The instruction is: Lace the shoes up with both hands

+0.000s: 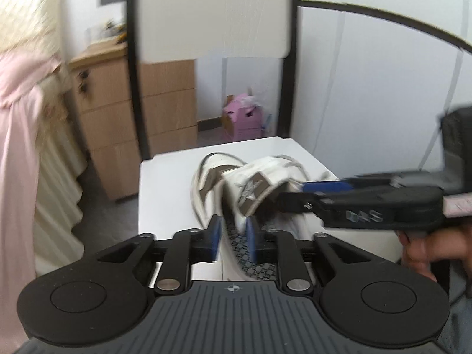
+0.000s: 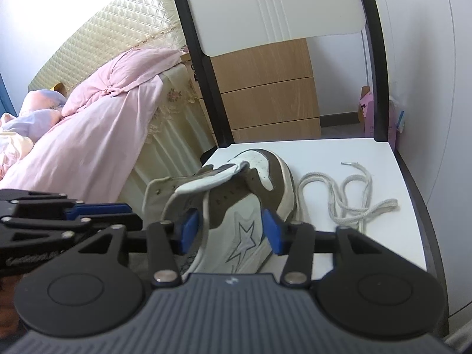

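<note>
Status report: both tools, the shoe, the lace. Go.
Left tool open at shoe collar. Right tool straddling shoe, grip unclear. Lace loose on chair seat, unthreaded.

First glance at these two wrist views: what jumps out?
A white-and-brown sneaker with a star on its side lies on the white chair seat, with the left gripper and right gripper both at it, blue pads either side. Its loose grey shoelace lies in loops beside the shoe on the seat. A pink-covered bed fills the background.

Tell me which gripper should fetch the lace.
Right, probably. In its view the lace lies loose on the seat just right of the right gripper; the left gripper sits at the shoe's far side.
</note>
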`<state>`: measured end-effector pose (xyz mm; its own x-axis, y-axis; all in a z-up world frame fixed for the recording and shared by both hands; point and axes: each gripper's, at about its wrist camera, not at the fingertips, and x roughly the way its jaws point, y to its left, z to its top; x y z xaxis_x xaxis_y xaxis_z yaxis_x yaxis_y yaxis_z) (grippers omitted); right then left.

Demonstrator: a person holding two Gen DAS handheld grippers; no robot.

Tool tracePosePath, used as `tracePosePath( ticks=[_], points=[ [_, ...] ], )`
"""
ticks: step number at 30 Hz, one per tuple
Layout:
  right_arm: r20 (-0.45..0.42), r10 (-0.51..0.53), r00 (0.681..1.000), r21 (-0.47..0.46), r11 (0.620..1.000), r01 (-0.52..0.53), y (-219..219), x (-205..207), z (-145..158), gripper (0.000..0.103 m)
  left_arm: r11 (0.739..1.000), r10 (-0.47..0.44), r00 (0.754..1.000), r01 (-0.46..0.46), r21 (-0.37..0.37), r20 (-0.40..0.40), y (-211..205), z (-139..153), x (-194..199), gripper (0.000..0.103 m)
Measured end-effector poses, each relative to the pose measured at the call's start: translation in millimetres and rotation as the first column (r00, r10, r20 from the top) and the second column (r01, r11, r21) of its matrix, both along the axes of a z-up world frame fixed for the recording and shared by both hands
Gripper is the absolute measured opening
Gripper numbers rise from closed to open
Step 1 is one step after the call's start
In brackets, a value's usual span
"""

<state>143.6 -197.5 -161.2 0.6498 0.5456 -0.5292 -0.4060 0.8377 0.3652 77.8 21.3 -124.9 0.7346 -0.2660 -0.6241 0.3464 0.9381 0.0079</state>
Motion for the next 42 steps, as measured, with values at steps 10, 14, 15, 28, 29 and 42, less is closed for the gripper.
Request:
tracePosePath(
  ticks=[10, 14, 15, 28, 29, 42],
  points=[
    [-0.049, 0.016, 0.999, 0.089, 0.996, -0.012, -14, 5, -1, 0.015, 0.943, -0.193, 0.98, 0.171, 0.286, 0.05, -46, 5, 16, 0.054],
    [-0.074, 0.012, 0.997, 0.118, 0.993, -0.003, -20, 6, -2, 0.013, 0.876, -0.286, 0.958, 0.257, 0.408, 0.01, -65, 1, 34, 0.053],
    [-0.078, 0.012, 0.997, 0.123, 0.992, -0.002, -21, 7, -2, 0.013, 0.852, -0.315, 0.949, 0.282, 0.441, 0.0, -70, -1, 37, 0.052],
    [-0.118, -0.018, 0.993, 0.183, 0.982, 0.04, -31, 9, -4, 0.011, 0.61, -0.567, 0.801, 0.565, 0.557, -0.191, -87, -24, 67, 0.024],
    [-0.117, -0.022, 0.993, 0.183, 0.982, 0.043, -31, 9, -5, 0.011, 0.596, -0.576, 0.79, 0.583, 0.552, -0.211, -85, -24, 69, 0.024],
    [-0.171, -0.056, 0.984, 0.247, 0.964, 0.097, -42, 23, -13, 0.012, 0.461, -0.647, 0.66, 0.737, 0.494, -0.382, -93, -38, 95, 0.025]
  ],
)
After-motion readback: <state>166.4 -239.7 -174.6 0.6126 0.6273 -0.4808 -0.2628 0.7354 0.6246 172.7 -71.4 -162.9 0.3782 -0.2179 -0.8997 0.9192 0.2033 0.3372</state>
